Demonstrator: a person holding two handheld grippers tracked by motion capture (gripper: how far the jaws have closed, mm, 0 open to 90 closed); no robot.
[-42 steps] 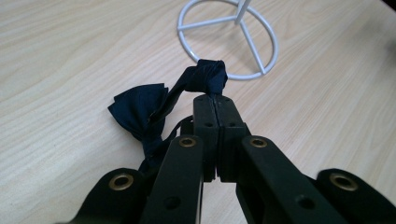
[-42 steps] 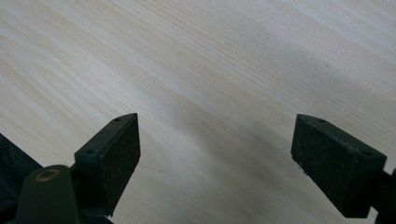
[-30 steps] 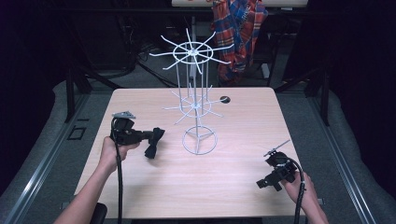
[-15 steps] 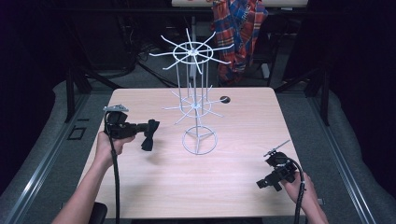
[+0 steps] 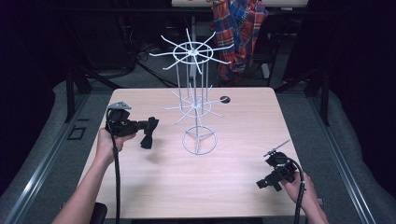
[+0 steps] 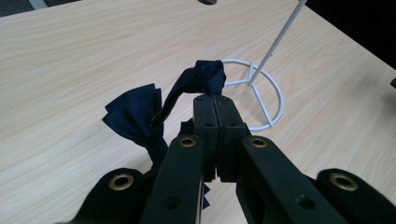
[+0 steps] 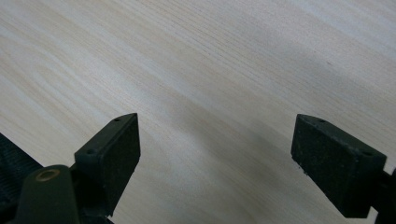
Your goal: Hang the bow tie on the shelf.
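Your left hand-held gripper (image 5: 150, 125) has its jaws pressed together on a dark navy bow tie (image 6: 154, 109). The knot of the tie sits right at the jaw tips, and one fanned wing hangs down beside the jaws, off the surface (image 5: 224, 186). In the left gripper view the tie (image 6: 154, 109) lies in front of the white ring base of the wire display stand (image 6: 261, 93), apart from it. In the high view the tie (image 5: 148, 133) hangs to the left of the stand (image 5: 196, 107), near its base ring and clear of the wire arms.

Your left hand (image 5: 108, 142) grips the handle with the forearm reaching up from the bottom edge. The gripper is raised above the surface and points toward the stand.

Your right hand-held gripper (image 5: 265, 183) sits low over the near right part of the surface, well apart from the stand. Its jaws are spread wide in the right gripper view (image 7: 215, 163), with bare wood grain between them. Your right hand (image 5: 296, 189) holds it from behind, near the surface's edge.

A small dark round spot (image 5: 225, 99) lies on the far part of the surface, behind the stand.
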